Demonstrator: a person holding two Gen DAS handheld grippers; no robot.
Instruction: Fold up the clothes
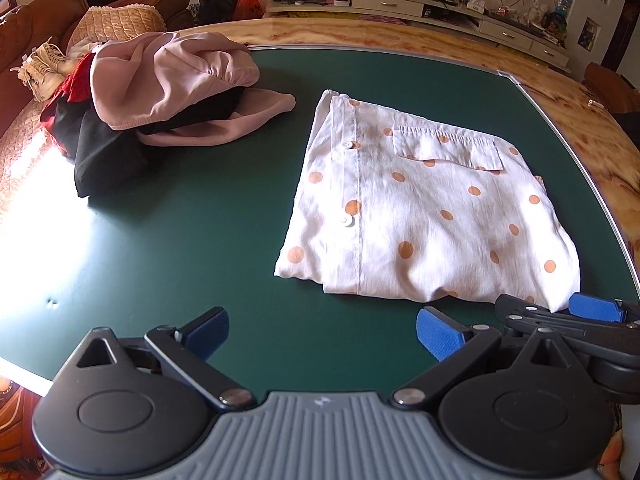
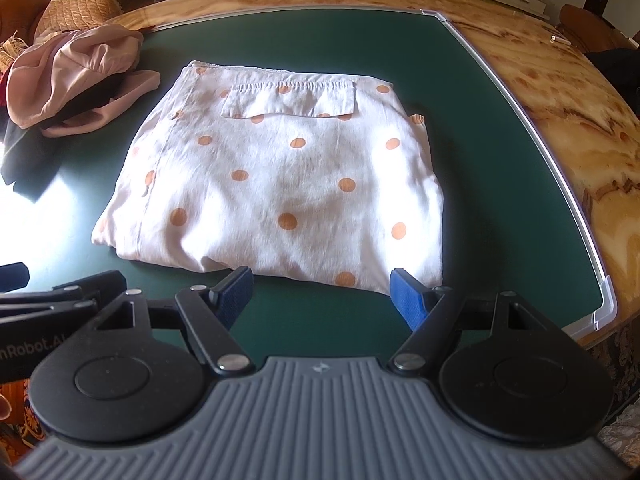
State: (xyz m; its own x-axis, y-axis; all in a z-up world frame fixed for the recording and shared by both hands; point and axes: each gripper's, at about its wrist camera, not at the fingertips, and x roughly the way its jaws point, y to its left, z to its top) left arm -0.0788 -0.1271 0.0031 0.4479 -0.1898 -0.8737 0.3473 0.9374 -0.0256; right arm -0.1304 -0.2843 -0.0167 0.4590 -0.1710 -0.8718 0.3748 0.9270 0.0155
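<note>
A white shirt with orange dots (image 1: 424, 208) lies folded into a flat rectangle on the green table mat (image 1: 208, 220), pocket facing up. It also shows in the right wrist view (image 2: 280, 176). My left gripper (image 1: 322, 334) is open and empty, just in front of the shirt's near-left edge. My right gripper (image 2: 322, 292) is open and empty at the shirt's near edge, with its right pad (image 2: 406, 298) close to the hem. The right gripper also shows in the left wrist view (image 1: 560, 312).
A pile of unfolded clothes, pink on top of black and red (image 1: 160, 92), sits at the mat's far left, also in the right wrist view (image 2: 68, 80). The marble table top (image 2: 560, 92) rings the mat. A sofa (image 1: 36, 40) stands at the left.
</note>
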